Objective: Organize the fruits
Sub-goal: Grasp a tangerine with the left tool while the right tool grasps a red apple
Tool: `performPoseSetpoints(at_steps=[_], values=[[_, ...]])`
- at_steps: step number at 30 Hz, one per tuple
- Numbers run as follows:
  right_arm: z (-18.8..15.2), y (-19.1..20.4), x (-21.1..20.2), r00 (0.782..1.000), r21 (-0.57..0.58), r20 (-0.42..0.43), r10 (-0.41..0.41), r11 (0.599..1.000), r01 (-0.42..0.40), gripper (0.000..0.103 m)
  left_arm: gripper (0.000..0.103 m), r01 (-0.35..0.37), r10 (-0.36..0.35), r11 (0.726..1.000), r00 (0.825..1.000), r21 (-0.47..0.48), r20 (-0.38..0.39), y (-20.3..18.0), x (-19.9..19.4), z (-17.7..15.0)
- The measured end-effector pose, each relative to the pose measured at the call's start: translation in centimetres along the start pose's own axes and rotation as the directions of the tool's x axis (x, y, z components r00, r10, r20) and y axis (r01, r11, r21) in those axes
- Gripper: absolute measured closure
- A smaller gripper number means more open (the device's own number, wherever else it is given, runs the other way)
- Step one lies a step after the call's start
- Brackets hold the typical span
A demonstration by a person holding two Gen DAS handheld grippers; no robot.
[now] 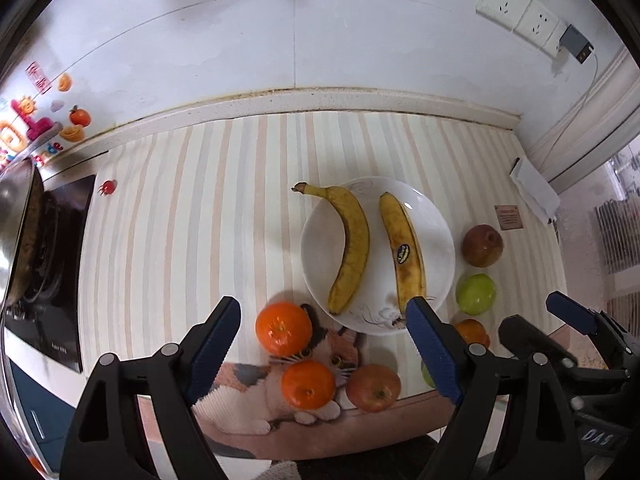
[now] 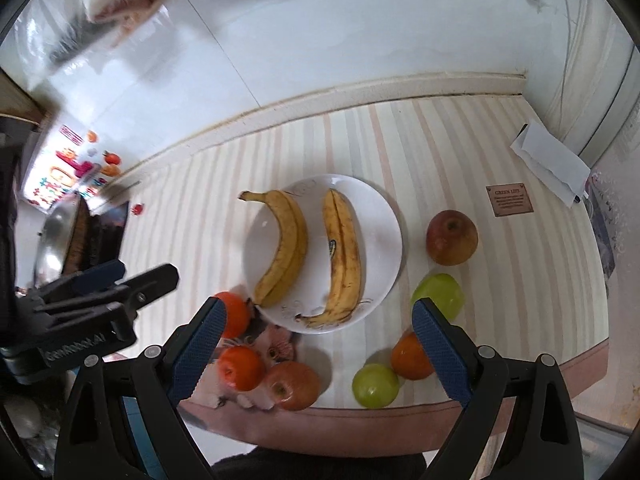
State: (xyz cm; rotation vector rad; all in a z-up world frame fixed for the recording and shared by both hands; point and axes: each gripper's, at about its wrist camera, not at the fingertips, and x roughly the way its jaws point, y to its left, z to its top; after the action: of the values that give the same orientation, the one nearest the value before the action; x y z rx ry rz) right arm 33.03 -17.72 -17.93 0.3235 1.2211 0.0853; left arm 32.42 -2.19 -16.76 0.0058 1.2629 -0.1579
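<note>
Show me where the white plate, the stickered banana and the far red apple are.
white plate [image 2: 384, 216], right wrist view, bare right rim.
stickered banana [image 1: 404, 236], left wrist view, middle of peel.
far red apple [image 2: 452, 238], right wrist view, its centre.

A small brown label [image 2: 509, 199] on the striped mat [image 2: 460, 140], at the far right, is headed "GREEN LIFE"; the lines beneath are too small to read. The dark oval sticker [image 1: 403, 253] on the right-hand banana [image 1: 404, 248] cannot be read. Wall stickers [image 1: 36, 136] at far left are illegible.
</note>
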Motion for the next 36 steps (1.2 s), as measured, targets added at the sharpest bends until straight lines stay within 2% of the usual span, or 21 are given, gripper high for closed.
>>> performPoseSetpoints(at_steps=[4,8,12,16,19,23,29,31,33,36], values=[[-0.5,-1.9,-0.8,0.999,0.031,-0.019,0.028,0.999,-0.027,0.007,0.019,-0.022,0.022,0.999,1.000,-0.026,0.004,0.1,-0.3,-1.3],[-0.6,-6.0,0.6,0.998,0.103,-0.058,0.012,0.995,-0.006,0.007,0.019,-0.078,0.077,0.995,0.997,-0.057,-0.033,0.7,1.6,-2.4],[0.6,-10.5,4.2,0.994,0.187,-0.107,-0.004,0.982,0.024,0.007,0.019,-0.096,0.083,0.987,0.991,-0.128,-0.103,2.0,4.7,-2.6],[2.5,-13.2,8.2,0.990,0.246,-0.143,-0.009,0.968,0.045,0.007,0.019,-0.114,0.081,0.975,0.982,-0.189,-0.172,3.3,8.0,-2.1],[4.1,-14.4,11.6,0.983,0.256,-0.182,-0.021,0.964,0.068,0.007,0.019,-0.135,0.085,0.966,0.971,-0.220,-0.222,4.5,10.6,-1.3],[5.3,-15.1,14.9,0.973,0.251,-0.226,-0.041,0.963,0.099,0.008,0.019,-0.163,0.100,0.963,0.956,-0.213,-0.277,5.3,13.1,-0.9],[5.4,-15.3,17.7,0.959,0.238,-0.275,-0.062,0.963,0.130,0.016,0.019,-0.176,0.106,0.970,0.925,-0.165,-0.365,5.3,16.8,-1.3],[5.3,-15.5,18.0,0.958,0.234,-0.277,-0.074,0.962,0.142,0.021,0.019,-0.166,0.092,0.973,0.917,-0.162,-0.388,5.2,17.9,-1.7],[5.3,-15.9,18.3,0.958,0.238,-0.276,-0.078,0.960,0.147,0.031,0.019,-0.160,0.081,0.973,0.912,-0.168,-0.401,5.2,18.7,-2.1],[5.5,-16.5,18.3,0.963,0.238,-0.261,-0.071,0.962,0.135,0.035,0.036,-0.119,0.033,0.971,0.926,-0.207,-0.377,5.5,19.0,-2.4]])
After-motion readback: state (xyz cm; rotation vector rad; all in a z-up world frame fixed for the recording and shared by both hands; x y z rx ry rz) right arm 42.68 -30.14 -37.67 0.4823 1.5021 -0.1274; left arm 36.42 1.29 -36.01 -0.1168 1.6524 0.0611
